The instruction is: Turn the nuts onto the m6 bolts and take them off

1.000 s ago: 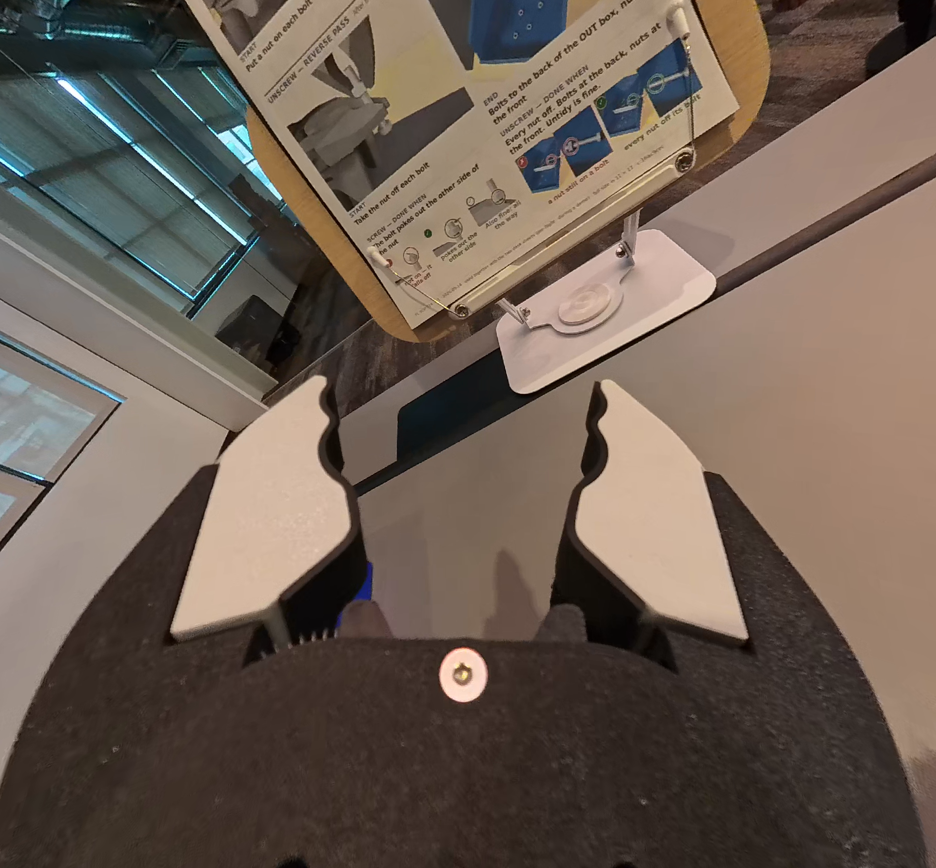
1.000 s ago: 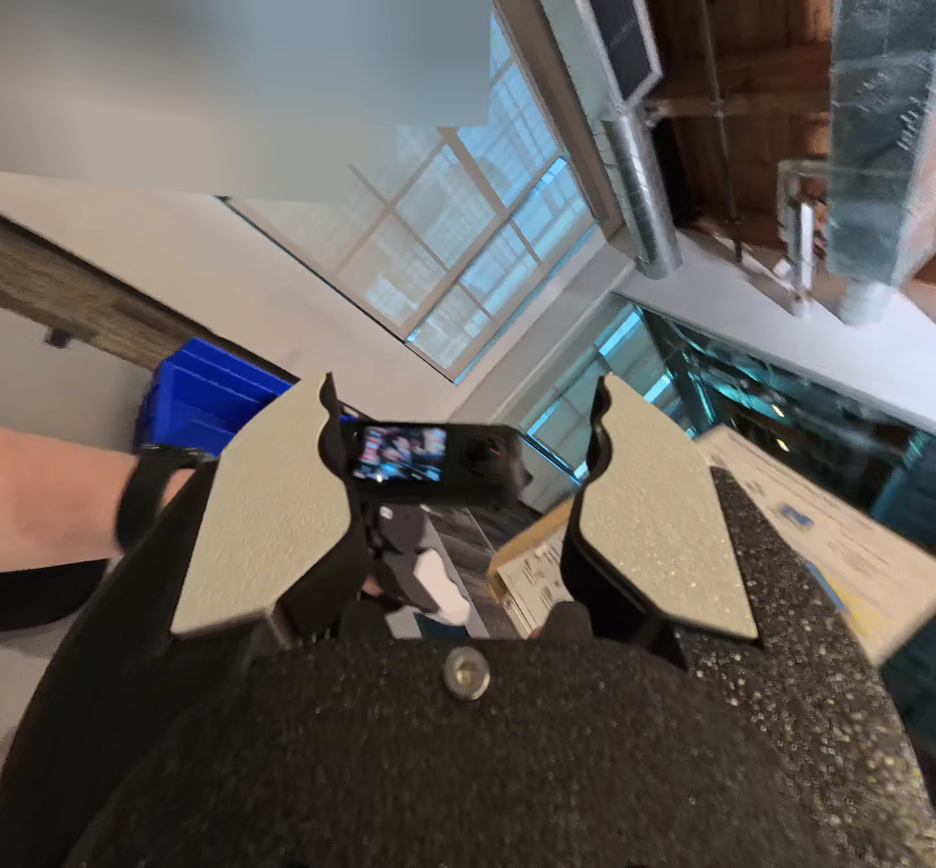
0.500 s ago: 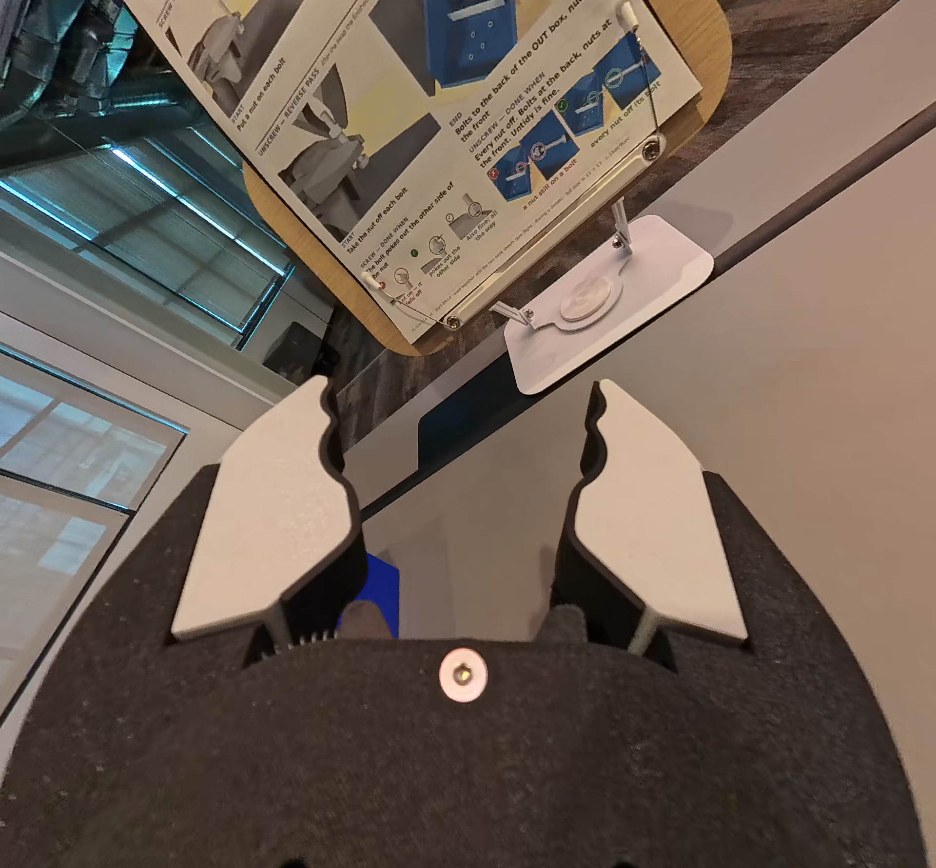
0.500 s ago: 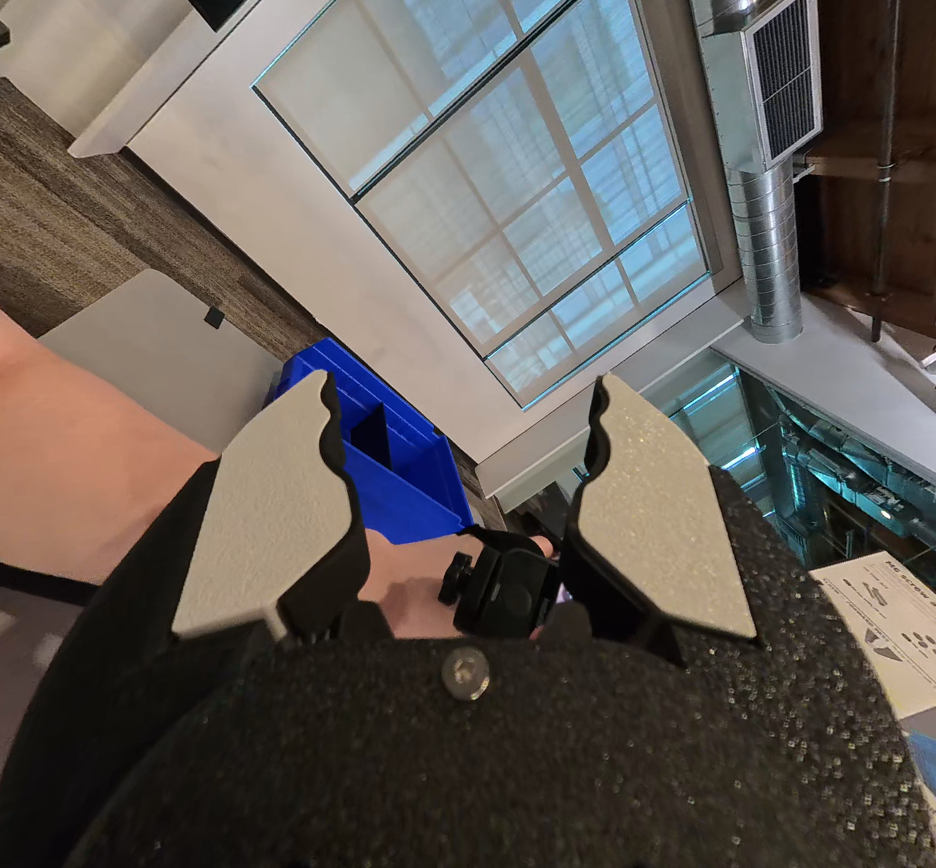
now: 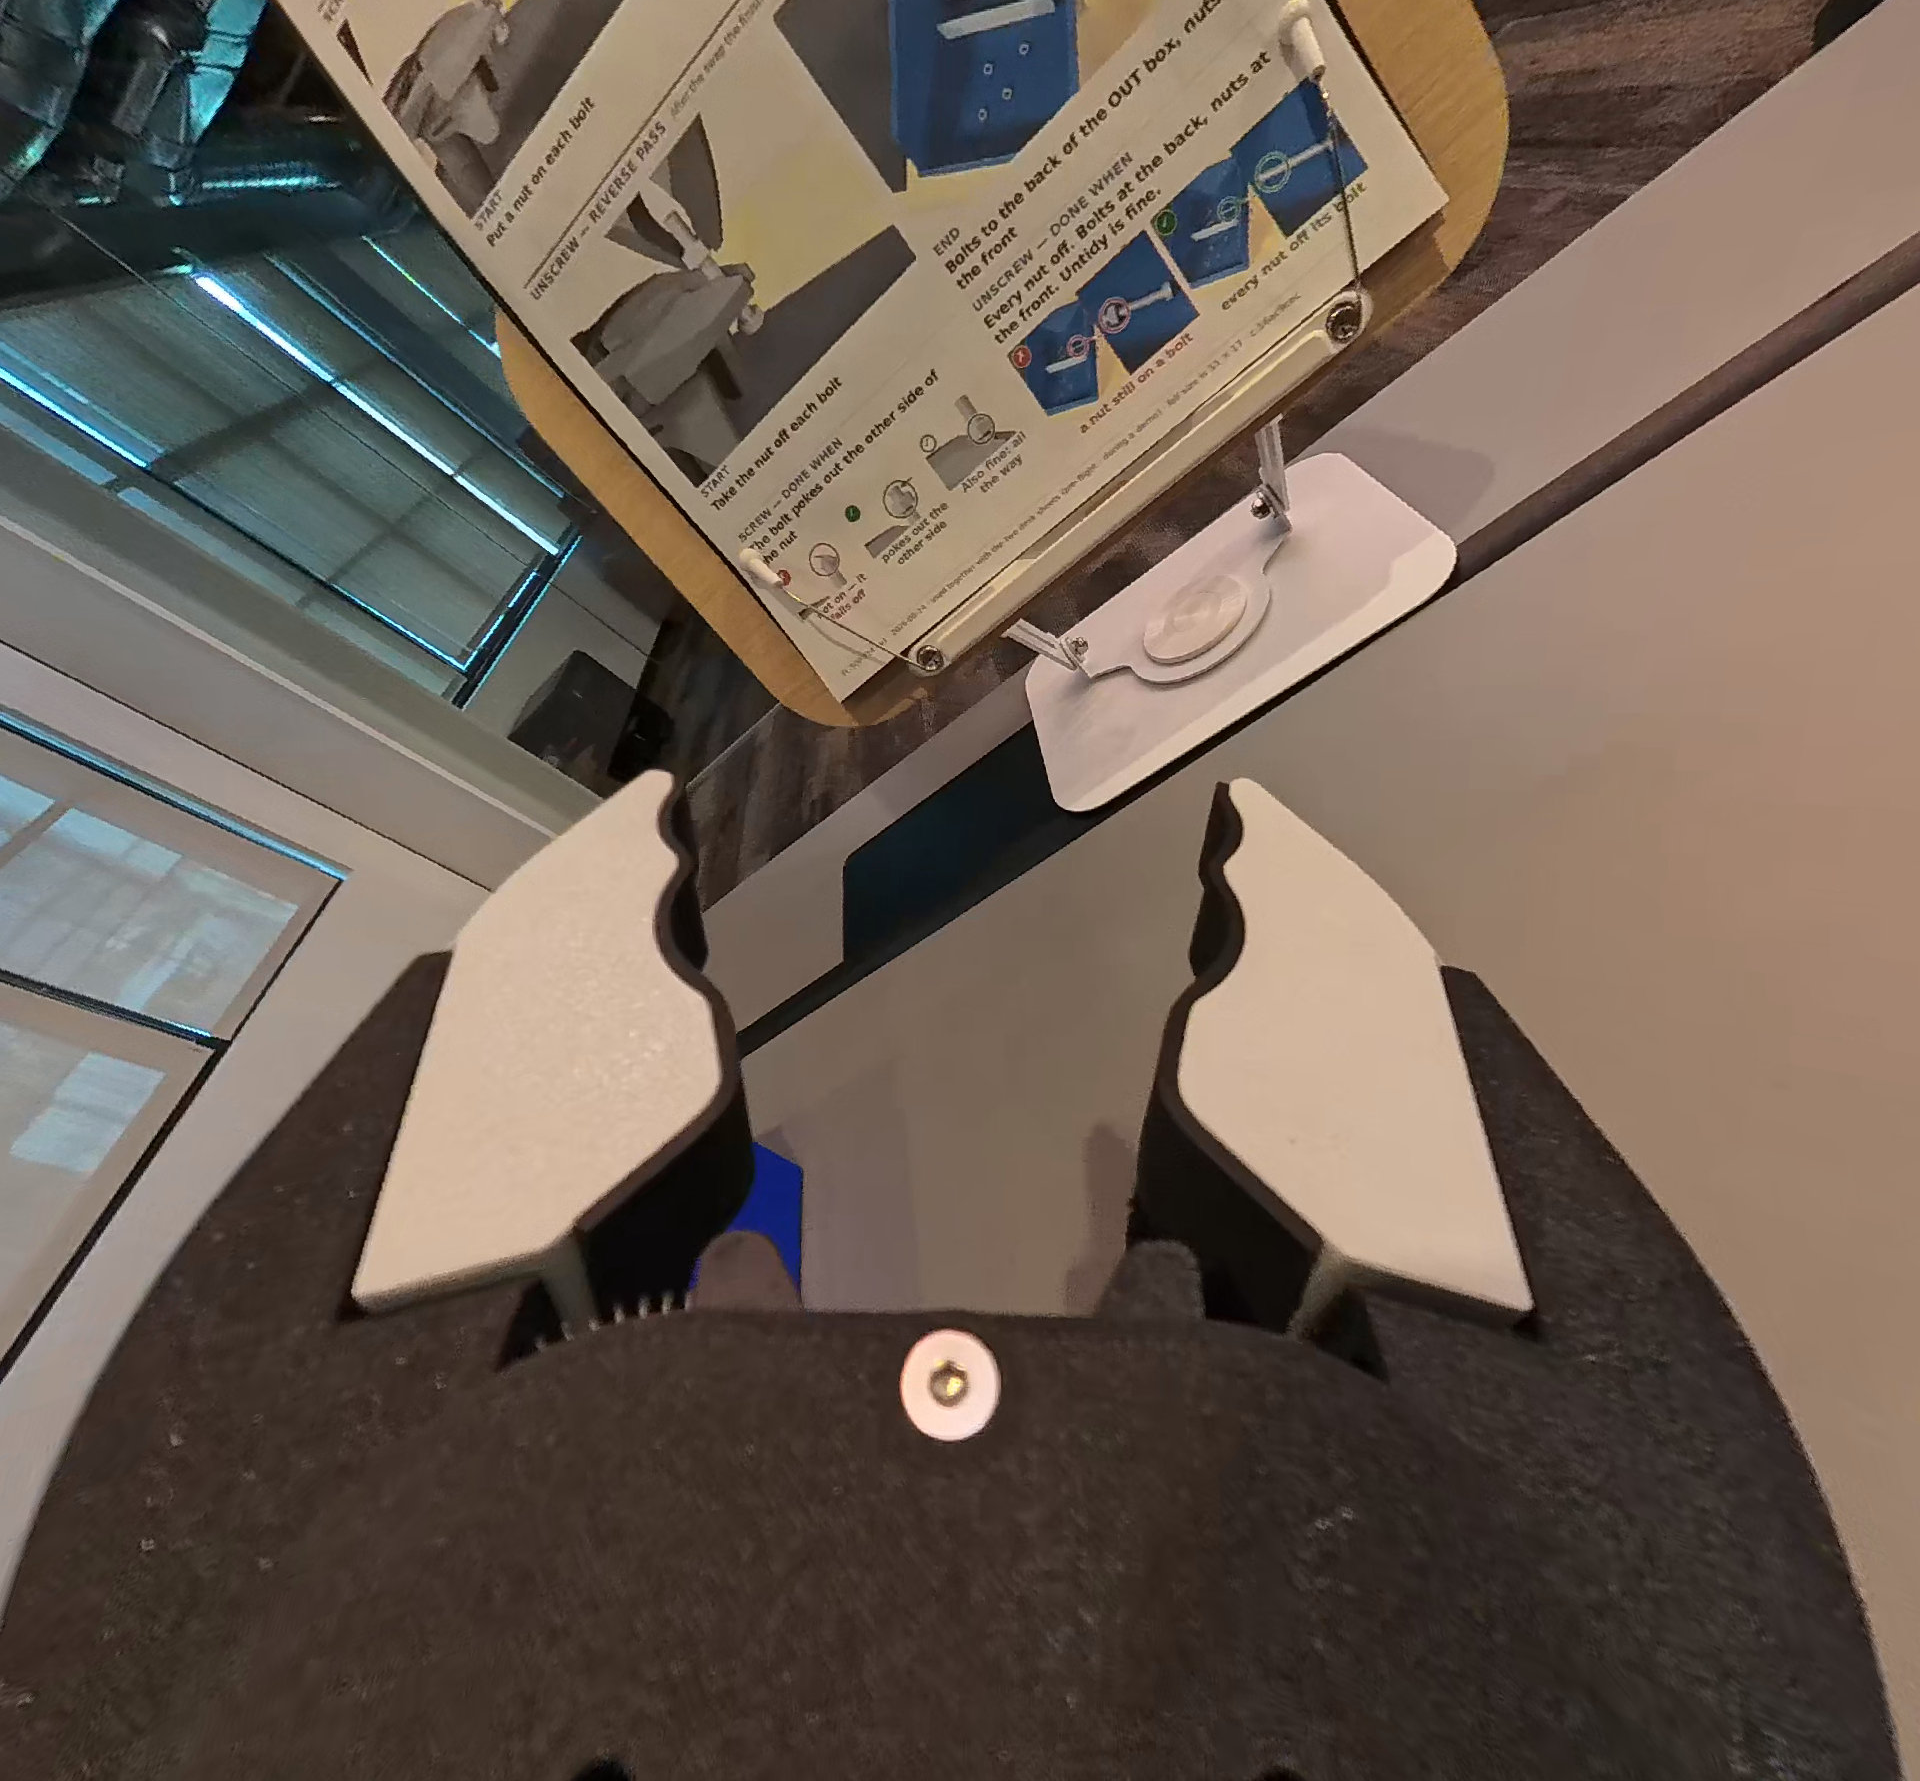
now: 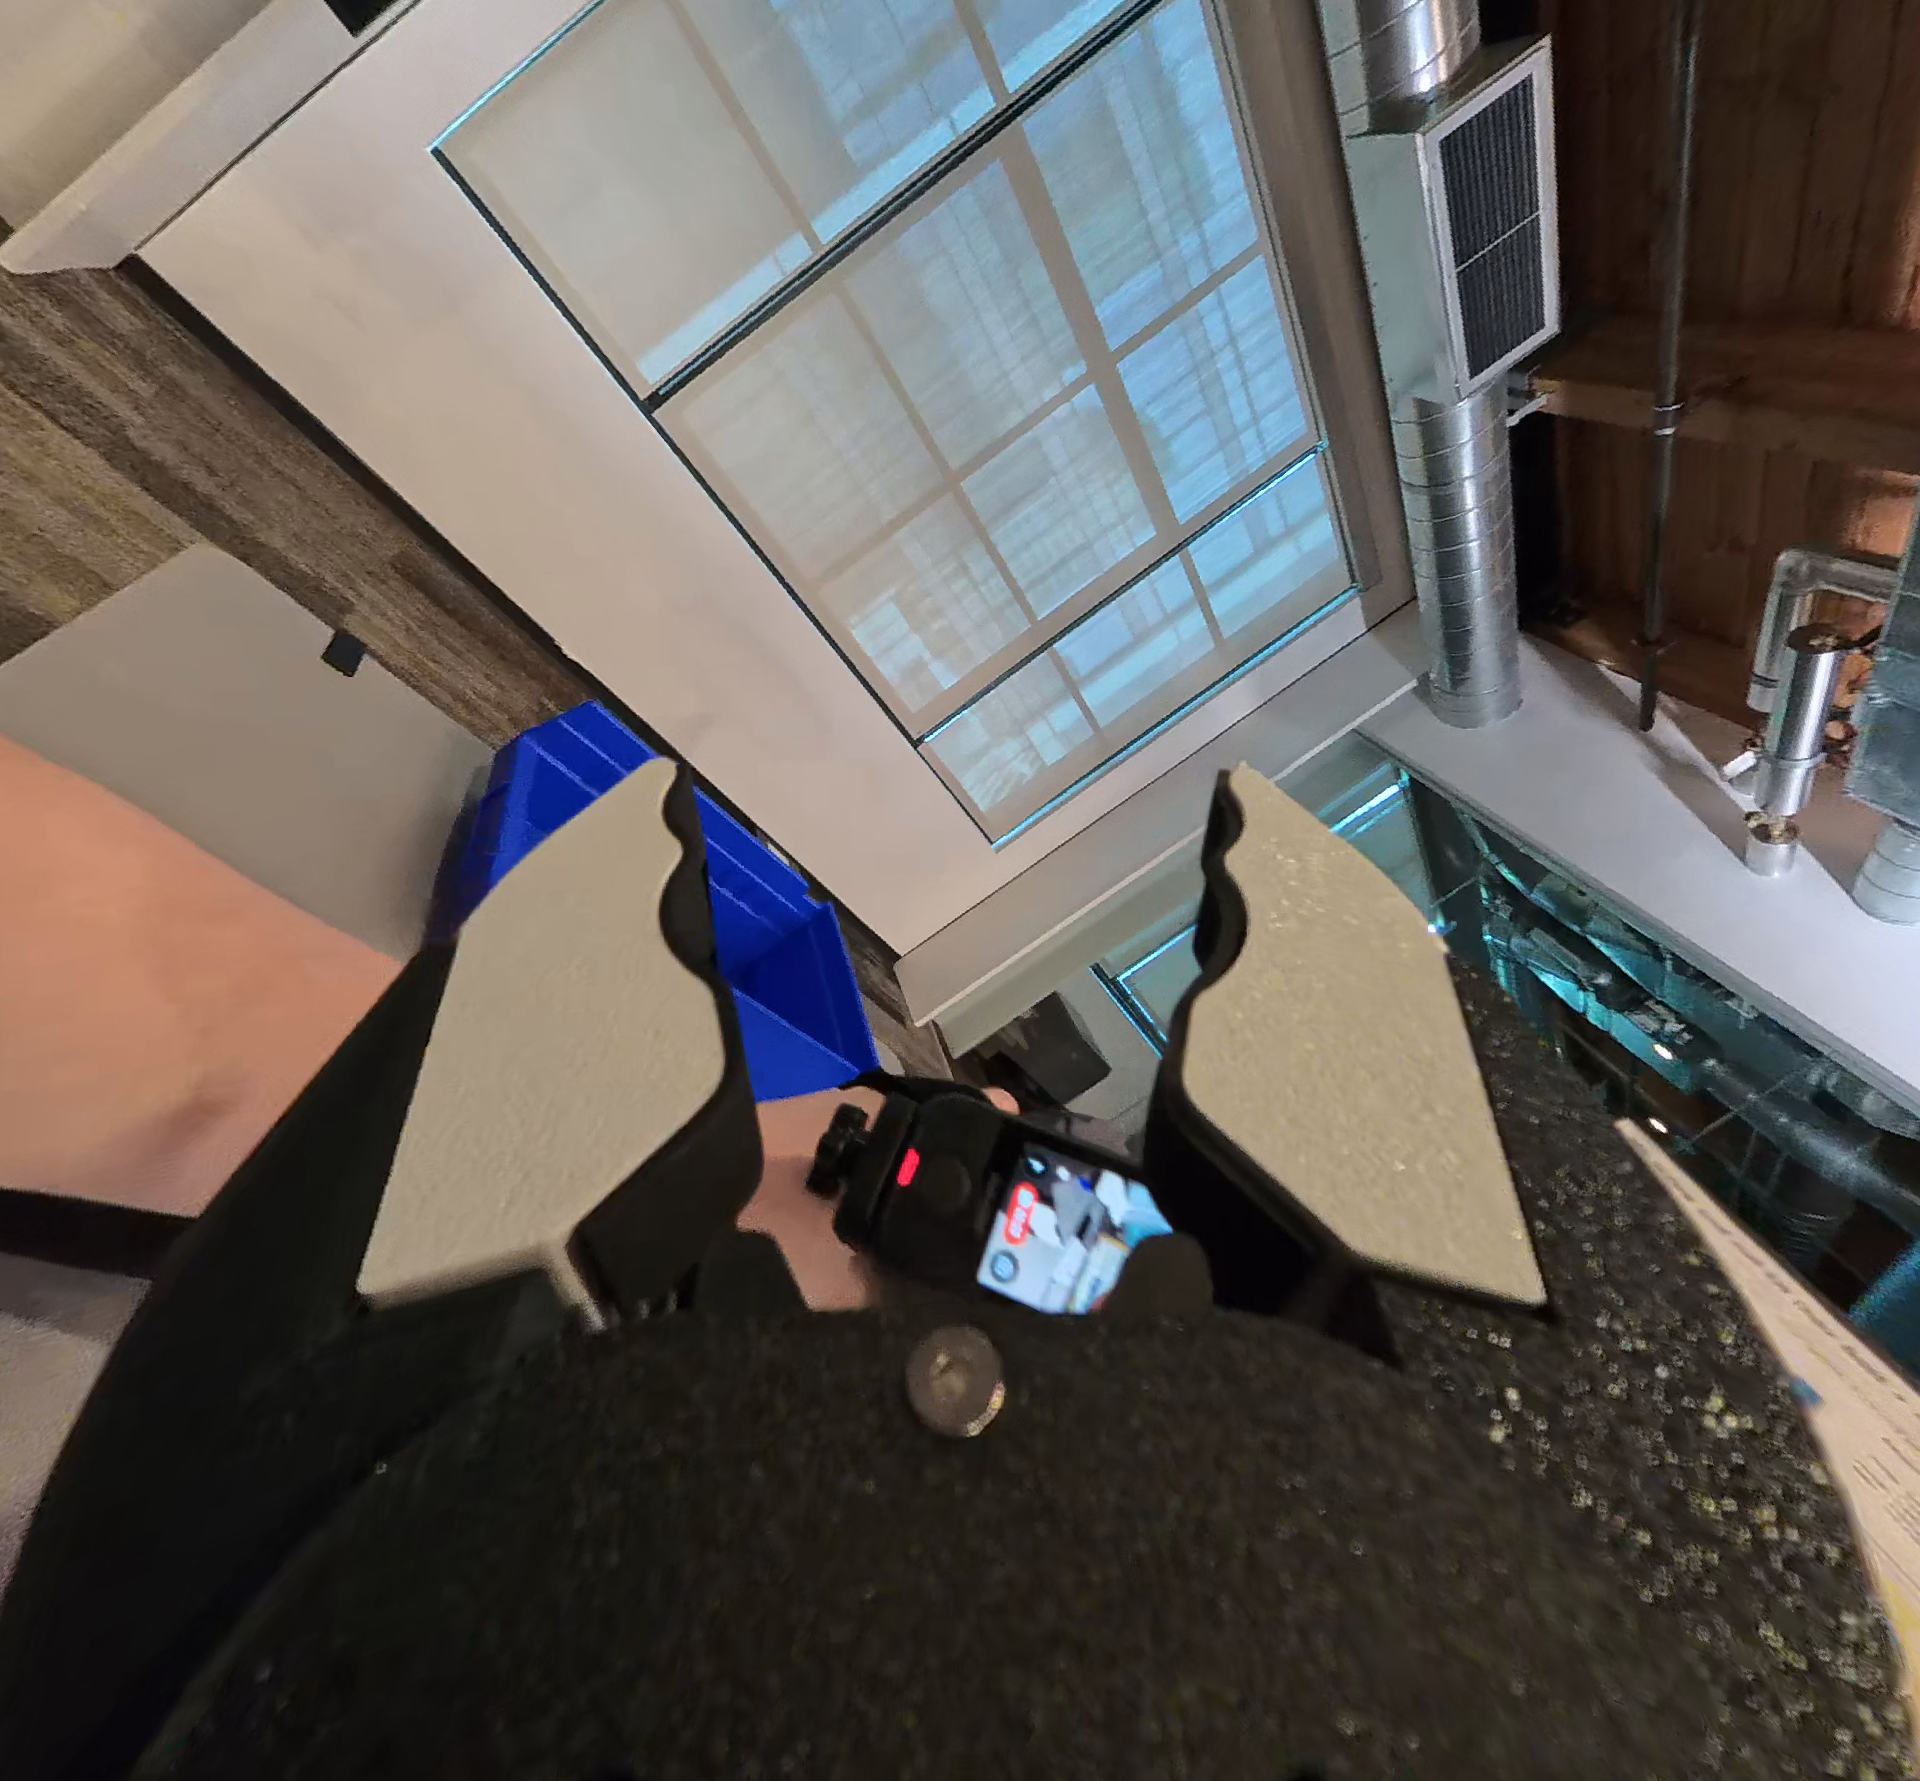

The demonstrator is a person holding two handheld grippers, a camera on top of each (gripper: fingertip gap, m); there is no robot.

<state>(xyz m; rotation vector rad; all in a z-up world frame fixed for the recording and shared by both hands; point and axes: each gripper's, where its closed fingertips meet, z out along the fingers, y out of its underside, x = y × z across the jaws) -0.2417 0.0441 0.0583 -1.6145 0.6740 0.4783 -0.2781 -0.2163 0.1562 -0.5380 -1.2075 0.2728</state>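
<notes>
The left gripper (image 5: 951,827) has its two grey, wavy-edged fingers (image 5: 582,1035) spread wide, and nothing is between them. It is held above a pale grey table top (image 5: 1558,900) and looks toward a printed instruction sheet (image 5: 831,173) clipped on a light wooden board with rounded corners (image 5: 1455,69). The board leans on a white metal base plate (image 5: 1340,578) that rests on the table near its far edge. Low between the left fingers, a small piece of a blue object (image 5: 774,1201) shows; what it is cannot be told from this view.

The right gripper (image 6: 951,827) is also wide apart and holds nothing. It is tilted up toward a large window with white frames (image 6: 935,360) and silver ventilation ducts (image 6: 1455,484) under a wooden ceiling. Between its fingers one sees a blue plastic bin with inner dividers (image 6: 790,983), standing on the table beyond a person's bare forearm (image 6: 156,983). Lower in the gap sits a small black camera with a lit screen (image 6: 997,1212), close to the person's hand.

The nuts and the M6 bolts themselves show in neither view; whether they lie inside the blue bin cannot be told.
</notes>
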